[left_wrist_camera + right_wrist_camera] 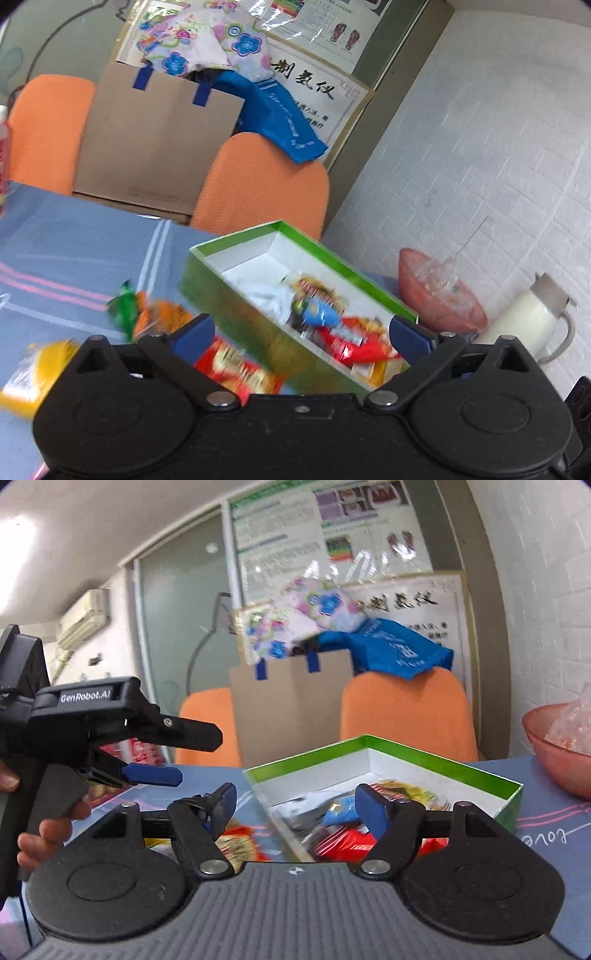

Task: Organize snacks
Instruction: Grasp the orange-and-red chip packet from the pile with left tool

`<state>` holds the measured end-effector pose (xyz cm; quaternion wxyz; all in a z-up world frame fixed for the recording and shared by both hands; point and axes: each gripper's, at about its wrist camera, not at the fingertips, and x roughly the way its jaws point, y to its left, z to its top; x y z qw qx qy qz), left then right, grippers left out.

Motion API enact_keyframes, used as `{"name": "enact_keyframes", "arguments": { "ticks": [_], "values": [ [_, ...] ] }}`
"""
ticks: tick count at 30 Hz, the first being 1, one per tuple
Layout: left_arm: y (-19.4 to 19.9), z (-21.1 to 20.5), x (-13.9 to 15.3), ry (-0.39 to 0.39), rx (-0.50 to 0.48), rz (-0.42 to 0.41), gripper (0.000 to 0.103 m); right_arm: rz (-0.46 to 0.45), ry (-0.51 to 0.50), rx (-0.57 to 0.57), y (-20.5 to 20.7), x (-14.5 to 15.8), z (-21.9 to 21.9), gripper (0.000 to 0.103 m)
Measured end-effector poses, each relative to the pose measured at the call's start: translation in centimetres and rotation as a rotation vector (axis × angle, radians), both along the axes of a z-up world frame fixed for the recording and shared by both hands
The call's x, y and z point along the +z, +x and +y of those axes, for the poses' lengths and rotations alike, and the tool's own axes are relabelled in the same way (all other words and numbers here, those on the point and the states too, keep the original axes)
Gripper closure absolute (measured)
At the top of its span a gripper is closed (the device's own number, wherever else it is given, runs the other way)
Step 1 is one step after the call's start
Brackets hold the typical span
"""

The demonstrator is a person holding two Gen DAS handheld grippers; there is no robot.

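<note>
A green box (236, 310) with a white inside stands open on the blue tablecloth and holds several snack packets, among them a blue one (319, 314) and a red one (354, 343). My left gripper (303, 336) hangs open over the box's near corner with nothing between its fingers. Loose packets lie left of the box: a red one (236, 369), a green and orange one (129, 314) and a yellow one (33, 373). In the right wrist view my right gripper (297, 805) is open and empty before the green box (406, 753). The left gripper (201, 757) shows at the left, in a hand.
A pink bowl (443, 302) with a clear bag in it and a white jug (524, 321) stand right of the box by the white wall. Two orange chairs (258, 184) and a cardboard box (155, 140) stand behind the table. A red can (3, 158) sits at the far left.
</note>
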<state>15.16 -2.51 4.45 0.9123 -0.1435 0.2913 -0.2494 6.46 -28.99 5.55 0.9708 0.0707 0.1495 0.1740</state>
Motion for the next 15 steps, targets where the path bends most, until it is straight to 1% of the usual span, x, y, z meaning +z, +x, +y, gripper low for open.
{"name": "enact_keyframes", "arguments": {
  "ticks": [2,4,6,9,12,15],
  "values": [
    [-2.5,0.7,-0.2,0.032,0.012,-0.019,0.000,0.032,-0.003,0.040,-1.6,-0.4,0.8,0.000],
    [-4.9,1.7,-0.9,0.029,0.012,-0.028,0.000,0.067,-0.002,0.071,-2.7,-1.2,1.6,0.000],
    [-6.8,3.0,-2.2,-0.004,0.025,-0.007,0.000,0.120,-0.009,0.091,-3.5,-2.2,2.5,0.000],
    [-8.7,5.0,-4.6,-0.082,0.052,0.058,0.000,0.203,-0.027,0.097,-3.7,-3.6,3.8,0.000],
    [-9.5,6.5,-6.7,-0.126,0.062,0.120,0.000,0.235,-0.034,0.091,-4.0,-4.2,4.7,0.000],
    [-9.9,7.3,-7.7,-0.149,0.063,0.148,0.000,0.245,-0.042,0.079,-4.2,-4.3,5.3,0.000]
  ]
}}
